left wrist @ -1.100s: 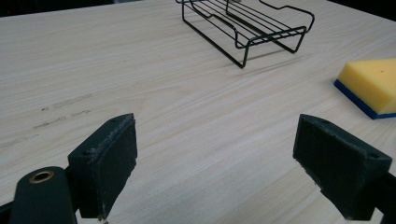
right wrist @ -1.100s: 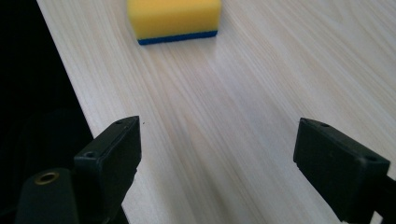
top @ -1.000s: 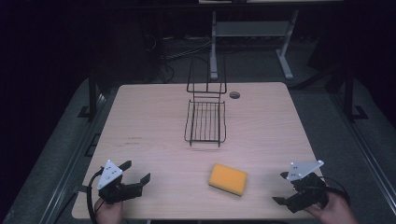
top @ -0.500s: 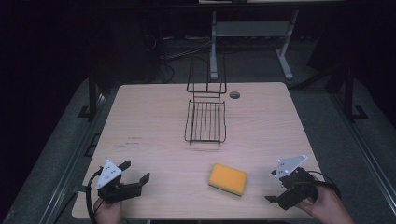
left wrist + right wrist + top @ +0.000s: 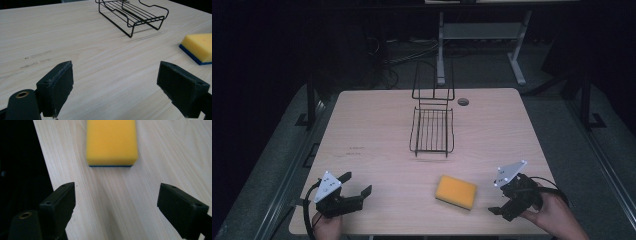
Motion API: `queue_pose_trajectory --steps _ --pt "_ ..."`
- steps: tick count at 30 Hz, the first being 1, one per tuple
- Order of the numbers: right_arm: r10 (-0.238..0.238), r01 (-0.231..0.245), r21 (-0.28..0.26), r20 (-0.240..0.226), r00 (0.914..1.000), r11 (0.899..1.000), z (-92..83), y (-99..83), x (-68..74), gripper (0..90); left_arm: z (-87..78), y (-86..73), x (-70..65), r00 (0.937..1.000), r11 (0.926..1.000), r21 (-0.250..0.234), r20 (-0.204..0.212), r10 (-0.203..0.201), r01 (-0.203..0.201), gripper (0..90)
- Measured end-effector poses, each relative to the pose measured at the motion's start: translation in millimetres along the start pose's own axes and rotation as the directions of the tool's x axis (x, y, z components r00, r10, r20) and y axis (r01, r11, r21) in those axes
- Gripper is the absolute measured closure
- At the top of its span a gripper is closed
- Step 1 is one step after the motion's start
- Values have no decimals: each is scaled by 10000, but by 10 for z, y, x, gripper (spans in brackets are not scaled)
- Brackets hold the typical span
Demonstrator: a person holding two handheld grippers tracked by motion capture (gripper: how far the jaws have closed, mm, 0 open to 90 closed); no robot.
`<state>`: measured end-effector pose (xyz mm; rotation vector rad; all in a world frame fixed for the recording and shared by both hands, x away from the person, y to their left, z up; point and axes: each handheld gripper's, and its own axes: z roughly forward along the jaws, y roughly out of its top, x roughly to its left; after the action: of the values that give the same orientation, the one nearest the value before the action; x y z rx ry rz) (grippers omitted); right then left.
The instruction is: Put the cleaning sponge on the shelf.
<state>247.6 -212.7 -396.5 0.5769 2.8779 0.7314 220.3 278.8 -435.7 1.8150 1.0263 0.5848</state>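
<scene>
Sponge (image 5: 456, 192), one, wire rack (image 5: 432, 131), one, hand-held grippers, two, on table (image 5: 372, 125)

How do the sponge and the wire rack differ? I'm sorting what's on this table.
The sponge is a solid yellow block with a blue underside; the wire rack is open black wire you can see through. The sponge lies near the table's front edge, straight ahead of the open right gripper; the wire rack sits mid-table, farther from both grippers. The sponge is low and flat; the wire rack has a raised back loop. Both rest untouched on the wooden table.
</scene>
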Motion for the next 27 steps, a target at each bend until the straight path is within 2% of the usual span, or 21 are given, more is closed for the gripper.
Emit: queue_pose_trajectory --steps 23,27 --pt "-617 660 646 -652 9960 9957 196 464 28 143 -14 4 29 10000 10000 -50 7 14 -14 130" --pt "-668 730 886 -715 9952 9934 249 559 17 143 -20 2 25 10000 10000 -61 17 -23 23 129"
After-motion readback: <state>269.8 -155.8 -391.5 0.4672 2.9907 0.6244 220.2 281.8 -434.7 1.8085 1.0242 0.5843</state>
